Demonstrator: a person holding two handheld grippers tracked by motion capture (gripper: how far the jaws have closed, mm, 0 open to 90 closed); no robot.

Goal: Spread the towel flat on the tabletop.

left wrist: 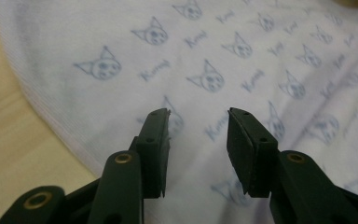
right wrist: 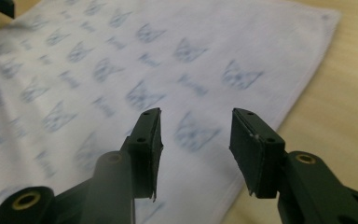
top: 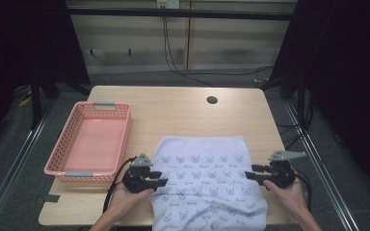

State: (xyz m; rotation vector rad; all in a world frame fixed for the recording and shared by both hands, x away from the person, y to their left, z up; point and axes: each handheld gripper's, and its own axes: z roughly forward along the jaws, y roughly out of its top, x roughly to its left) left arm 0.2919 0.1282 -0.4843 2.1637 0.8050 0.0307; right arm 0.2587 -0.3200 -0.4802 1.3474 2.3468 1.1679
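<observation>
A white towel point(top: 204, 185) printed with pale blue cat-like faces and a short script word, too soft to read with certainty, is lying spread on the near half of the wooden bench point(top: 183, 108), its front edge hanging over the bench's near side. The left claw point(top: 160, 179) is hovering at the towel's left edge, the right claw point(top: 250, 172) at its right edge, each held in a hand coming in from below. The left gripper view is showing the towel point(left wrist: 242, 56) beneath parted jaws with nothing between the pads, the ribbed hem curving past bare wood at the left. The right gripper view is showing the same cloth point(right wrist: 121, 60), also under jaws standing apart and gripping nothing, with the far corner of the towel and a strip of bench at the right, and the tips of the other claw at the upper left. From the high view, a pink plastic basket point(top: 58, 159) with grey handles is sitting on the bench to the towel's left, and a round cable hole point(top: 212, 100) is lying beyond it.
</observation>
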